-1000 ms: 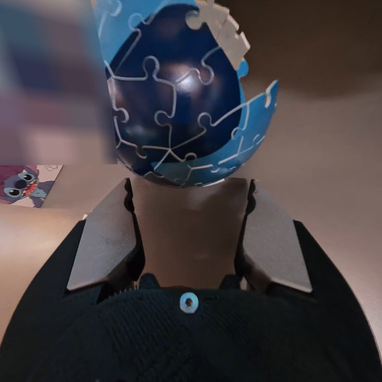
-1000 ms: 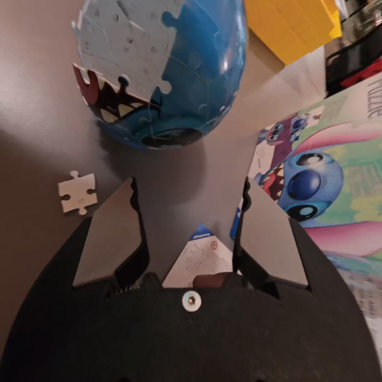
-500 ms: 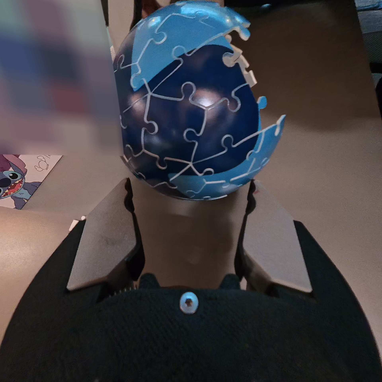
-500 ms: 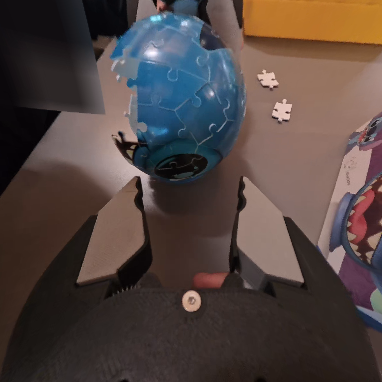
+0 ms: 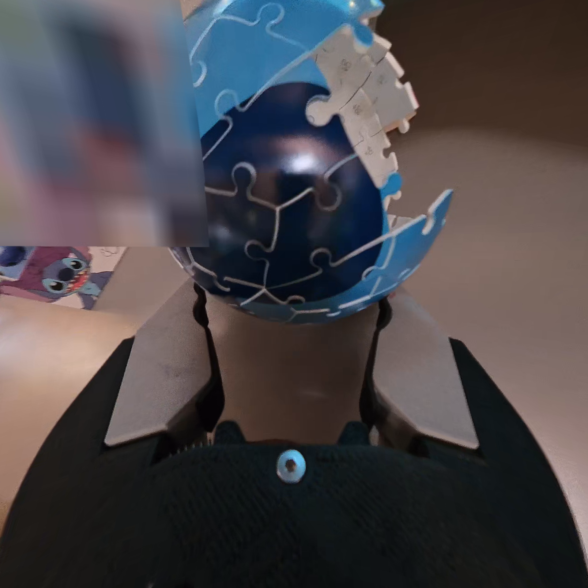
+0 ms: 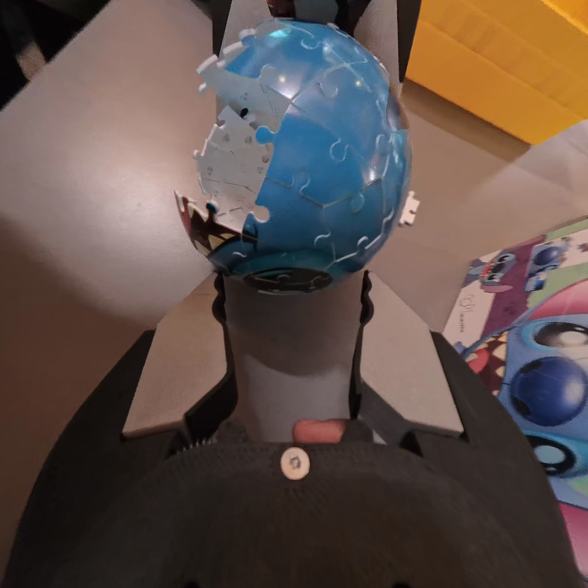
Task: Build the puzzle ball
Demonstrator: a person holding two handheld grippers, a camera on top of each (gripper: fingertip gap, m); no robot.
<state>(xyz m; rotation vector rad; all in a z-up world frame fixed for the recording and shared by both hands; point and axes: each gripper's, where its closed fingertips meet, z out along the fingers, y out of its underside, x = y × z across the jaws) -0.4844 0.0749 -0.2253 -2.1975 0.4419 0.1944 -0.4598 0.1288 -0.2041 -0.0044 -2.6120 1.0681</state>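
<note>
Both the left gripper (image 5: 291, 305) and right gripper (image 6: 291, 286) are wide open, empty; the puzzle ball (image 6: 321, 178) should be clasped by solid shell, avoiding the open ragged edge.

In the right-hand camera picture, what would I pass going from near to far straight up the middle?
The open right tool → bare grey table → unfinished blue puzzle ball → the other tool's grey fingers behind the ball.

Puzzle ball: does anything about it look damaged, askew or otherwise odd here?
Nothing looks damaged. The puzzle ball is simply unfinished: a jagged gap on one side exposes the pale backs of its pieces. One loose piece lies on the table behind it.
</note>
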